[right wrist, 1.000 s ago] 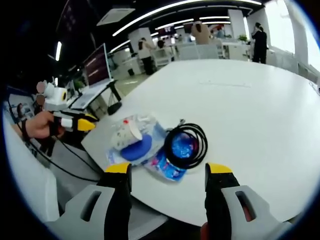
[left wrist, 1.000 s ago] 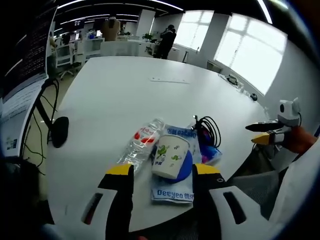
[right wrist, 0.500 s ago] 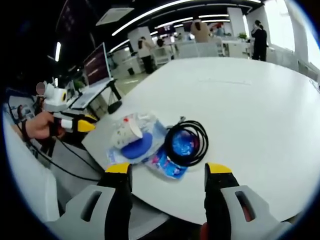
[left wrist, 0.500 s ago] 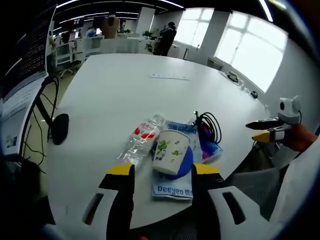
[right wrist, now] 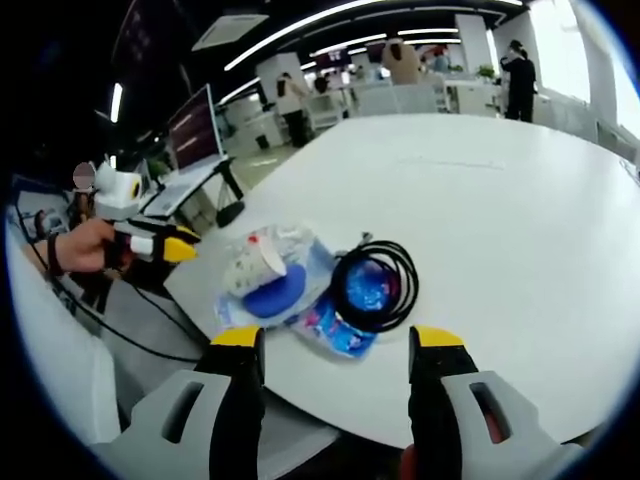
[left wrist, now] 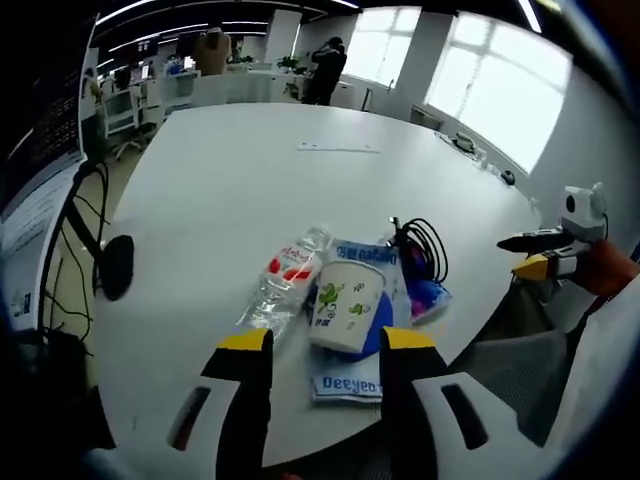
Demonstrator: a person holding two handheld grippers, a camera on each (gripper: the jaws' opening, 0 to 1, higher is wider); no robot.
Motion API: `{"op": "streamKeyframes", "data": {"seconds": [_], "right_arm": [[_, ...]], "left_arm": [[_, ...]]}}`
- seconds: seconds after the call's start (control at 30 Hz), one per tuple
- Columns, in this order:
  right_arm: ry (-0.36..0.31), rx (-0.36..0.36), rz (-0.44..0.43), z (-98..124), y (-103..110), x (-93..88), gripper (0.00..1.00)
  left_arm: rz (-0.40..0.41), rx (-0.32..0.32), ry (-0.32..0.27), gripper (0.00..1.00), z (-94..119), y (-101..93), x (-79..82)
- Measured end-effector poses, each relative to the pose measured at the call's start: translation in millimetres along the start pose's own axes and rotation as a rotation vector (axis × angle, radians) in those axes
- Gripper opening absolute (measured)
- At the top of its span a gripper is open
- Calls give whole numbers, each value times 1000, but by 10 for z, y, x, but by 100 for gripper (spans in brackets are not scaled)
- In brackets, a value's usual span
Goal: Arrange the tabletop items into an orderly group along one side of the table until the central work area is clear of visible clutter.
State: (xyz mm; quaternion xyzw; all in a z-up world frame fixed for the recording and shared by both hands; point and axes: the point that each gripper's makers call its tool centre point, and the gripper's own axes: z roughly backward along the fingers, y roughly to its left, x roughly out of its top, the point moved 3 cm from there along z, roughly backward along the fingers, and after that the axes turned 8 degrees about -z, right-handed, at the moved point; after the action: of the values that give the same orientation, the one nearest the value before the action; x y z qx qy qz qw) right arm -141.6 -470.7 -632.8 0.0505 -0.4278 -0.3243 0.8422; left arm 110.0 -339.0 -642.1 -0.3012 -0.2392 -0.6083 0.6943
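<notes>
Clustering near one edge of the round white table (left wrist: 220,190), the clear crushed plastic bottle with a red label (left wrist: 283,283), the white paper cup printed with green figures (left wrist: 345,305), the blue-and-white wipes packet (left wrist: 352,370) and the coiled black cable (right wrist: 372,287) touch or overlap. The left claw (left wrist: 313,348) hovers spread just before the cup; the right claw (right wrist: 337,346) hangs spread near the cable, holding nothing. A careless nudge could tip the light cup or roll the bottle off the edge. What lies beneath the cable is partly covered, and the packet's print is cut off.
</notes>
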Motion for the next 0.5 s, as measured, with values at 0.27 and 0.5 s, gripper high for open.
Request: {"op": "streamKeyframes", "data": {"seconds": [0.27, 0.5], "right_arm": [[-8, -4, -2, 10, -4, 6, 56], [-13, -9, -6, 42, -1, -27, 56]], "left_arm": [[-22, 25, 42, 38, -103, 159, 71], [-51, 36, 73, 37, -197, 290, 136]]}}
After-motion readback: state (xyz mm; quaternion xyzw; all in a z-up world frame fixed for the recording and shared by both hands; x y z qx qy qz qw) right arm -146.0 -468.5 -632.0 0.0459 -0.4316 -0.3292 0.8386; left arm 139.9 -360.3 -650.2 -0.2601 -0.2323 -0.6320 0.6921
